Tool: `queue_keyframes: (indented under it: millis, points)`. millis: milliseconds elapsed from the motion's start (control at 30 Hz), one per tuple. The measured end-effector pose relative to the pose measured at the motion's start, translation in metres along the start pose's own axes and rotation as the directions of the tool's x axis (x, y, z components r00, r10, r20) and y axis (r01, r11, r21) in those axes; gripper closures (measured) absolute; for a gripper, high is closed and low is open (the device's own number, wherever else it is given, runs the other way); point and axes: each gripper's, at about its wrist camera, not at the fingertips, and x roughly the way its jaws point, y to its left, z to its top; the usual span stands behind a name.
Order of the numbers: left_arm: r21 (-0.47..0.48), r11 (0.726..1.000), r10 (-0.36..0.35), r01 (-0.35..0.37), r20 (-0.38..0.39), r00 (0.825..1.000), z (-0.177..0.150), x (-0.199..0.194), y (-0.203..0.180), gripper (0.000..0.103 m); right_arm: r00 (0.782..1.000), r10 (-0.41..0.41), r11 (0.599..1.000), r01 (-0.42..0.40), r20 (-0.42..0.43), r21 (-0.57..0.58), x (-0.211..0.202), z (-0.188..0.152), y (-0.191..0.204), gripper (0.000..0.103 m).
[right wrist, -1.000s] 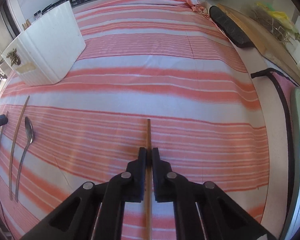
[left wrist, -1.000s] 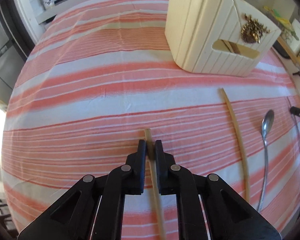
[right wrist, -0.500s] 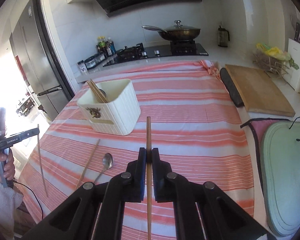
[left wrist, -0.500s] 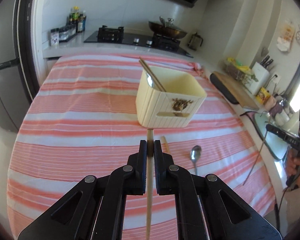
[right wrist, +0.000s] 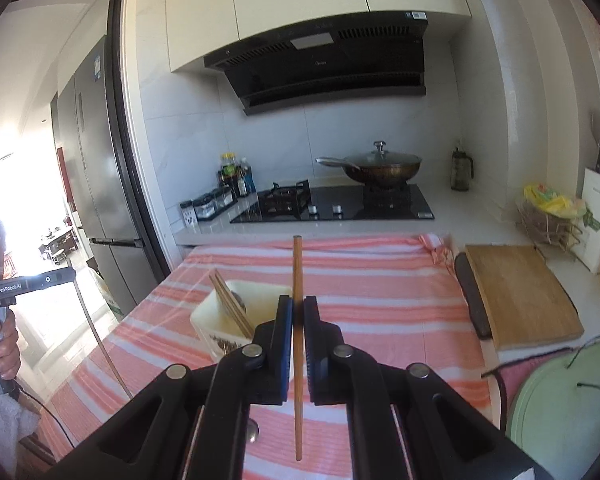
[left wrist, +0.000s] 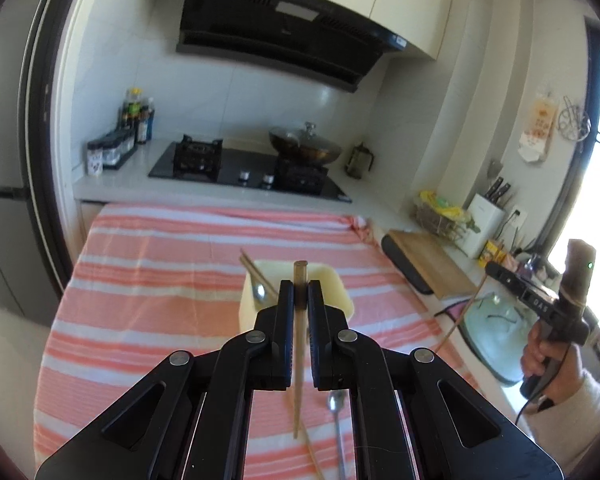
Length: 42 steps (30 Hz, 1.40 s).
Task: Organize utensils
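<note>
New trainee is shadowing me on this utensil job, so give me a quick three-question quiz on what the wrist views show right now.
1. True or false: the left gripper is shut on a pale chopstick.
2. What does the right gripper hold? A) a spoon B) a brown chopstick C) nothing
3. Fill in: the spoon not yet put away lies on the striped ____, while the cream holder already contains chopsticks.

Key: 1 true; 2 B; 3 cloth.
</note>
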Motion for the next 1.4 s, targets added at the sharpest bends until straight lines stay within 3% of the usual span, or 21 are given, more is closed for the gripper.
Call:
queue_keyframes:
  millis: [200,333,467,633,800,933,967,1033,1067,1100,1233,1300,1400]
  points:
    - [0.025,0.999,0.027,-0.032,0.176,0.984,0.056,0.021,-0.02,0.098,0.991,0.032,0.997,-0.023,0.127,-0.072,0.034,0.056,0.031,0.097]
    - [0.016,0.997,0.073,-0.078,0.21,0.975,0.069,0.062,-0.018,0.098,0.982,0.057,0.992,-0.035,0.178,-0.121,0.072,0.07,0.056,0.097]
    - [-0.01,0.994,0.109,-0.109,0.141,0.984,0.059,0.111,-0.004,0.098,0.99,0.067,0.984,-0.045,0.124,-0.172,0.124,0.06,0.071,0.097]
    - [-0.067,0.989,0.133,-0.133,-0.009,0.991,0.034,0.165,0.025,0.098,0.995,0.079,0.974,-0.088,-0.053,-0.208,0.193,0.028,0.074,0.097]
    - [-0.12,0.982,0.132,-0.149,-0.14,0.981,0.009,0.205,0.046,0.098,0.971,0.105,0.971,-0.146,-0.213,-0.187,0.243,0.002,0.076,0.097]
    - [-0.116,0.982,0.128,-0.148,-0.166,0.978,-0.002,0.214,0.046,0.098,0.962,0.133,0.98,-0.163,-0.239,-0.113,0.258,-0.008,0.077,0.095]
    - [-0.116,0.982,0.128,-0.151,-0.182,0.975,-0.003,0.216,0.046,0.095,0.962,0.132,0.982,-0.16,-0.239,-0.103,0.261,-0.01,0.079,0.091]
    - [-0.128,0.979,0.127,-0.157,-0.216,0.968,-0.007,0.219,0.049,0.07,0.967,0.108,0.988,-0.13,-0.229,-0.083,0.261,-0.016,0.081,0.053]
    - [-0.133,0.977,0.135,-0.167,-0.221,0.966,-0.01,0.216,0.051,0.049,0.973,0.1,0.991,-0.116,-0.208,-0.065,0.255,-0.018,0.08,0.05]
    - [-0.135,0.975,0.144,-0.175,-0.216,0.966,-0.013,0.211,0.054,0.041,0.978,0.092,0.994,-0.103,-0.187,-0.048,0.248,-0.019,0.078,0.05]
    - [-0.094,0.981,0.142,-0.168,-0.236,0.961,-0.032,0.176,0.062,0.032,0.979,0.116,0.992,-0.122,-0.166,-0.029,0.202,-0.03,0.071,0.05]
    - [-0.043,0.983,0.161,-0.179,-0.269,0.95,-0.051,0.153,0.061,0.021,0.979,0.11,0.992,-0.12,-0.174,-0.05,0.175,-0.043,0.065,0.05]
    - [0.033,0.981,0.19,-0.19,-0.325,0.927,-0.09,0.12,0.057,0.017,0.974,0.073,0.993,-0.092,-0.216,-0.08,0.13,-0.082,0.05,0.05]
